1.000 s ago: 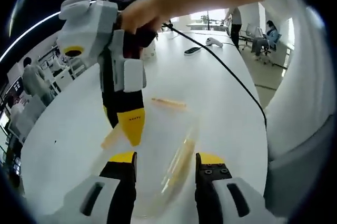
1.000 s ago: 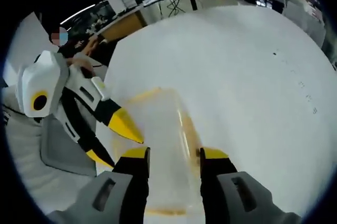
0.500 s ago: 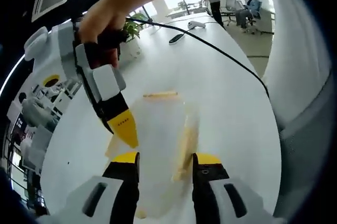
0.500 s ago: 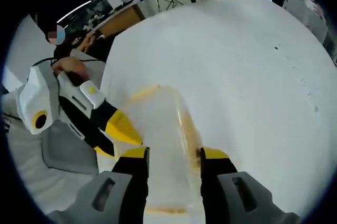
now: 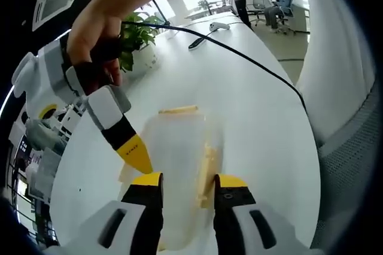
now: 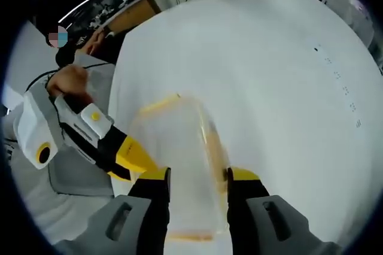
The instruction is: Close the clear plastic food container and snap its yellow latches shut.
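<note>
Smooth white table, clear boxy container.

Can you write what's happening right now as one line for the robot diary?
container: clear, on white table | left gripper: jaws either side of it | right gripper: jaws apart, over container | latches: state unclear

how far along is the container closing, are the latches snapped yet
Done: the lid appears to sit on the clear container on the white table. In hand: both the left gripper and the right gripper straddle it, open jaws on either side. Left: the yellow latches can't be confirmed snapped; the side one looks flared outward.
</note>
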Demonstrator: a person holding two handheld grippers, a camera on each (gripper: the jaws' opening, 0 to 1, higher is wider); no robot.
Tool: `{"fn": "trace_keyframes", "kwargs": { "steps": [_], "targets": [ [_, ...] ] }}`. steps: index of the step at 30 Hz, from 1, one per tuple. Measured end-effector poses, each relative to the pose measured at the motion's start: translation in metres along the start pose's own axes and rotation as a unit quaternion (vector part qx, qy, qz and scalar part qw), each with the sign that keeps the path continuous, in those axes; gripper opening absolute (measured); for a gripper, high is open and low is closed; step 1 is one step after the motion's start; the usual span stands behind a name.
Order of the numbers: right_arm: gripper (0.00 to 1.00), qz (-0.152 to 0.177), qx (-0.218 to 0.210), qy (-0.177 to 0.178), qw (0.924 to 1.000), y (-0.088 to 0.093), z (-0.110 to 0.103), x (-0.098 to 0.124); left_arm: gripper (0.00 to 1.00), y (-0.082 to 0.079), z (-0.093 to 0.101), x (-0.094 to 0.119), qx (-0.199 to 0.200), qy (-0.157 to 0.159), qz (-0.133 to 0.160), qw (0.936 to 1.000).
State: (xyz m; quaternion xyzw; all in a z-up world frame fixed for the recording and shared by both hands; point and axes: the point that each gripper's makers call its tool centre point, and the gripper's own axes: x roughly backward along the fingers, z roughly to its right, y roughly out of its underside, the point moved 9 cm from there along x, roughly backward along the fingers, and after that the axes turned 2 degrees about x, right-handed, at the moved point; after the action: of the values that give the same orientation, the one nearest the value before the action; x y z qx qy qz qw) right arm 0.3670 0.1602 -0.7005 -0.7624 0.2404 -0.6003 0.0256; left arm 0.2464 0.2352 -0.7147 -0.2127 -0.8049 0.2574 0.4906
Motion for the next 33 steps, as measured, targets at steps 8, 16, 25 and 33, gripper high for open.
{"fn": "trace_keyframes", "kwargs": {
  "steps": [8,16,25,33],
  "targets": [
    [0.33,-0.025,0.004,-0.008,0.9997,-0.002,0.001,-0.001,0.23,-0.004,0.0,-0.001,-0.004,0.001,-0.015,0.9999],
    [0.32,-0.053,0.014,-0.009,0.9985,-0.008,0.0,-0.003,0.2,-0.002,0.0,-0.003,-0.009,0.003,-0.01,0.9999],
    [0.27,-0.106,0.019,-0.023,0.994,-0.017,0.005,-0.006,0.21,-0.002,0.0,-0.002,-0.019,0.0,-0.012,0.9998],
    [0.03,-0.19,0.179,0.102,0.9598,-0.035,-0.015,-0.005,0.21,-0.002,-0.002,-0.003,-0.02,-0.002,-0.006,0.9998]
  ]
}}
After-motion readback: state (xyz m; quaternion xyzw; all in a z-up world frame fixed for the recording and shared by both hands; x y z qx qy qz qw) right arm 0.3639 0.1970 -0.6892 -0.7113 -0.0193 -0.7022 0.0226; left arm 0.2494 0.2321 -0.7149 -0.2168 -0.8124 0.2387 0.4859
